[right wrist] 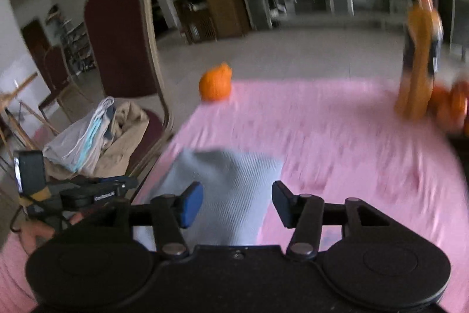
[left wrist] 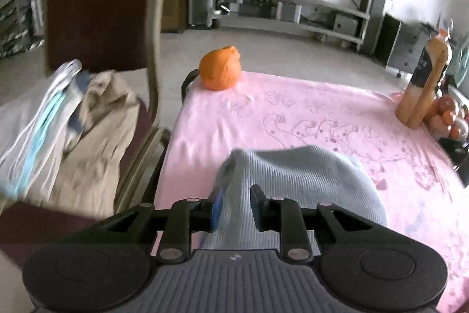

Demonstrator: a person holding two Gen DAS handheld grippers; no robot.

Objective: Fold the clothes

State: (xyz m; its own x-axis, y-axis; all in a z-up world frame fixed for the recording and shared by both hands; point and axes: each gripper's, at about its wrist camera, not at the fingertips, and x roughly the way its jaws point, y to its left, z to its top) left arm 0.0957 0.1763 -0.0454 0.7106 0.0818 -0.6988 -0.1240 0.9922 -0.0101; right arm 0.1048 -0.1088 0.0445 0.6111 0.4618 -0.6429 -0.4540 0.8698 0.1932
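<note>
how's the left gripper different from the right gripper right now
The left gripper has its jaws close together with the grey ribbed garment bunched between them; the right gripper has its jaws wide apart with nothing between them. The left gripper lifts the cloth's edge off the pink sheet; the right gripper hovers above the garment's flat part, touching nothing. Both point forward and down over the same garment and share the same black body with blue-faced fingers.
</note>
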